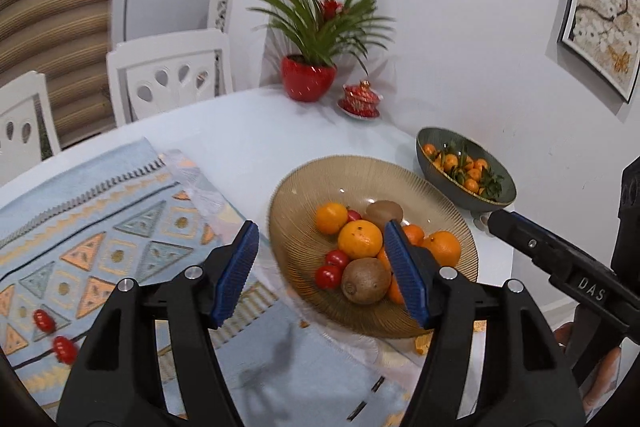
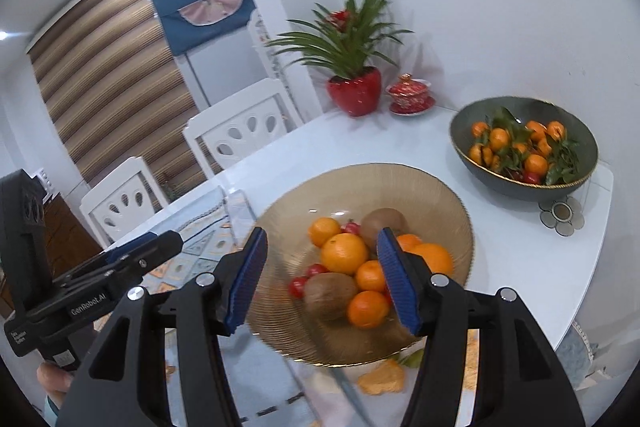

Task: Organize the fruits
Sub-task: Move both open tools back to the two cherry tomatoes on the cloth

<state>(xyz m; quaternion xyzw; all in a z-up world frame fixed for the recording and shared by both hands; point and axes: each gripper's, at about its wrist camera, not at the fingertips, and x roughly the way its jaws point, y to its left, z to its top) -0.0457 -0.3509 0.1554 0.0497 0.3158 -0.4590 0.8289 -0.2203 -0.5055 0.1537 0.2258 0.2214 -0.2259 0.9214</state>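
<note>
Two claws, both spread wide with nothing in them: the left claw (image 1: 322, 273) and right claw (image 2: 322, 281) hover over the amber glass bowl (image 1: 448, 215) on the table (image 1: 248, 123). Two cherry tomatoes (image 1: 54, 335) sit loose on the patterned mat (image 1: 100, 227), well apart from the bowl. I'd guess they're light, slick and squishy, so pinch gently across the middle. Oranges (image 1: 360, 239) look firmer; the kiwi (image 1: 366, 281) is softish.

Home dining room, white table (image 2: 500, 267), white chairs (image 2: 240, 135), potted plant (image 2: 352, 67), striped blinds (image 2: 108, 67)
</note>
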